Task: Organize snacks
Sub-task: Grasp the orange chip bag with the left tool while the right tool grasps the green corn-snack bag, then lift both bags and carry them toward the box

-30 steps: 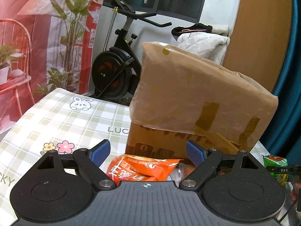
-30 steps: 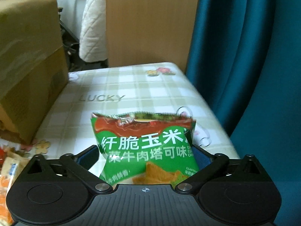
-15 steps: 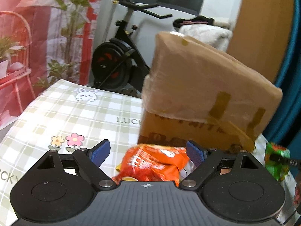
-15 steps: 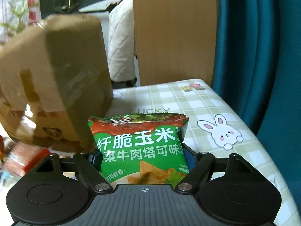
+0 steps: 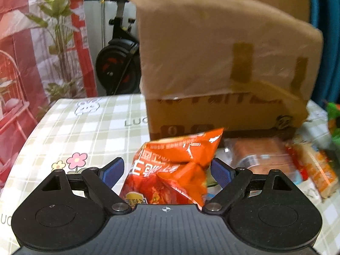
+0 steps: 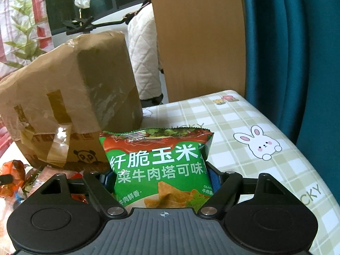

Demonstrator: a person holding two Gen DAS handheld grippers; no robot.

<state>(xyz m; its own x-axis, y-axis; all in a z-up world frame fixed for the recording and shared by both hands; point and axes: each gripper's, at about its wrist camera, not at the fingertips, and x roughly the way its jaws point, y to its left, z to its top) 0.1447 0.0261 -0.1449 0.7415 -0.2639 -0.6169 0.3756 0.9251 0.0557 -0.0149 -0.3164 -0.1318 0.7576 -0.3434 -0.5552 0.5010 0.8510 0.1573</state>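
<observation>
An orange snack bag [image 5: 176, 155] lies on the checked tablecloth in front of a taped cardboard box [image 5: 223, 63]. My left gripper [image 5: 166, 170] is open and straddles the bag, its blue pads [image 5: 112, 170] clear of the foil. In the right wrist view a green corn-chip bag [image 6: 157, 155] stands upright between the fingers of my right gripper [image 6: 159, 170], which is shut on it above the table. That green bag peeks in at the right edge [image 5: 334, 123] of the left wrist view. The box [image 6: 74, 97] stands just left of it.
More snack packets lie right of the orange bag: a clear-wrapped brown one [image 5: 259, 155] and an orange-white one [image 5: 316, 170]. The table [image 6: 244, 116] ends near a teal curtain [image 6: 286, 53]. An exercise bike [image 5: 116, 59] stands behind the table.
My left gripper sank and rolled over the orange bag, which now sits deeper between its fingers. My right gripper closed on the green bag and carried it left toward the box.
</observation>
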